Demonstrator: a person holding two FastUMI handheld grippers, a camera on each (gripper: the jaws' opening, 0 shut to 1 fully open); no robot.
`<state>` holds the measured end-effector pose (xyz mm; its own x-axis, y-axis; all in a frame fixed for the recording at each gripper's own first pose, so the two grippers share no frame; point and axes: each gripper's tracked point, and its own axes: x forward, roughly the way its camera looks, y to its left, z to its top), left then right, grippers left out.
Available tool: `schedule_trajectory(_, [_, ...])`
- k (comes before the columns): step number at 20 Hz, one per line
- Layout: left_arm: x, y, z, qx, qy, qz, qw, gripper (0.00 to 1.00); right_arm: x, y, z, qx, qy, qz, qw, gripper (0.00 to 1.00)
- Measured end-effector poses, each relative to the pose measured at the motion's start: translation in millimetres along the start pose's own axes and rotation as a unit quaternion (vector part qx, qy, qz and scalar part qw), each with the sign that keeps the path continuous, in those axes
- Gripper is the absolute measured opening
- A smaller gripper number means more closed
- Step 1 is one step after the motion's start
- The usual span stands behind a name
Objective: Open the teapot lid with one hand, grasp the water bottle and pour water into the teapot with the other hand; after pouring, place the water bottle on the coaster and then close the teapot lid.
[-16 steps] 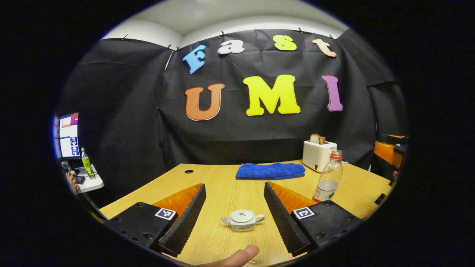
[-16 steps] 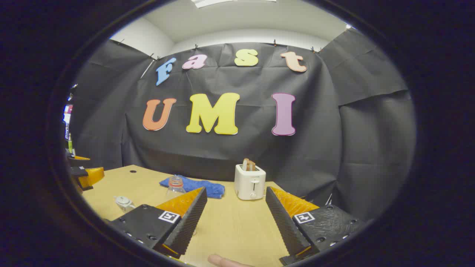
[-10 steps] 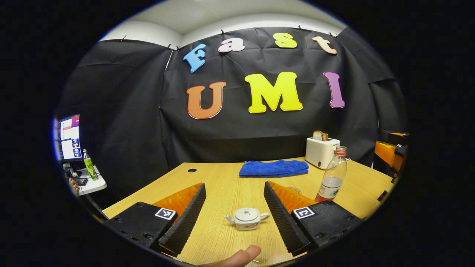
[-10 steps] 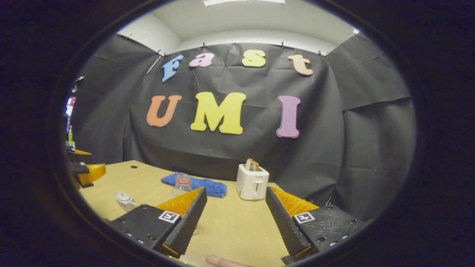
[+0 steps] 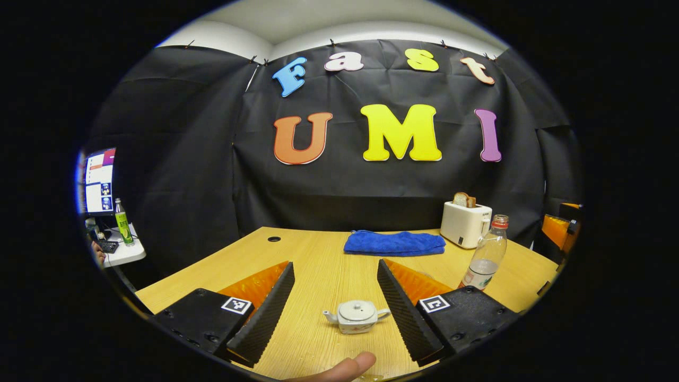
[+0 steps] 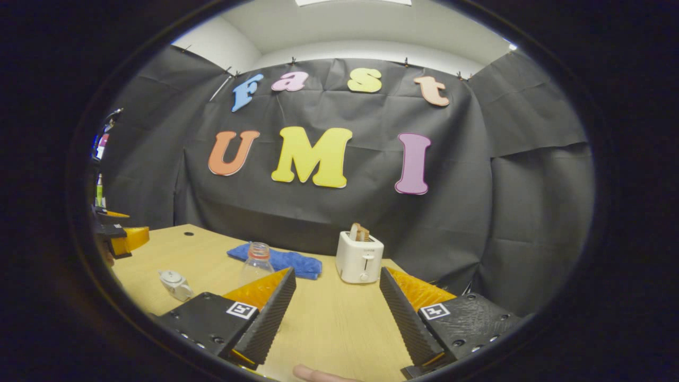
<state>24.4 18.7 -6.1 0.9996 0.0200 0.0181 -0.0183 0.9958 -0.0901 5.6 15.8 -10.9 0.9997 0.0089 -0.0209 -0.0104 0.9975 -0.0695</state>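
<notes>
A small white teapot (image 5: 356, 317) with its lid on stands on the wooden table (image 5: 318, 254). It appears low between the fingers of my left gripper (image 5: 334, 264), which hovers open and short of it. A clear water bottle (image 5: 485, 254) with a red cap and a little water stands upright to the right, past the right finger. In the right gripper view, my right gripper (image 6: 337, 270) is open over bare table. The bottle (image 6: 255, 262) stands partly behind its left finger, and the teapot (image 6: 175, 284) lies farther left. The left gripper (image 6: 124, 239) shows at the left edge.
A white toaster (image 5: 466, 223) holding bread and a folded blue towel (image 5: 395, 243) sit at the back of the table. A side stand with a monitor (image 5: 101, 180) and a green bottle (image 5: 122, 220) is off to the left. A thumb (image 5: 345, 366) shows at the bottom.
Both views have drifted slightly. The teapot stays between the left gripper's fingers, and the bottle has slid a little right in the left gripper view. Both grippers remain open.
</notes>
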Motion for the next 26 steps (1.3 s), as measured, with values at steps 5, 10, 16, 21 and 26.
schedule_trajectory(5, [34, 4, -31, -0.031, 0.008, 0.001, 0.999, 0.99, 2, 2, -3, -0.006, 0.000, -0.002, 1.000, 0.97])
schedule_trajectory(10, [48, 1, -49, 0.002, 0.009, 0.012, 1.000, 0.99, 5, 5, -7, -0.006, 0.007, -0.001, 1.000, 0.98])
schedule_trajectory(16, [55, -15, -72, 0.002, 0.042, -0.013, 0.999, 0.94, 7, 13, -13, -0.008, 0.018, 0.005, 1.000, 0.96])
schedule_trajectory(21, [61, -20, -79, 0.014, 0.051, -0.021, 0.998, 0.76, 8, 19, -16, -0.011, 0.019, 0.011, 1.000, 0.98])
schedule_trajectory(26, [65, -32, -91, 0.018, 0.068, -0.044, 0.997, 0.49, 9, 25, -19, -0.013, 0.024, 0.016, 1.000, 0.98])
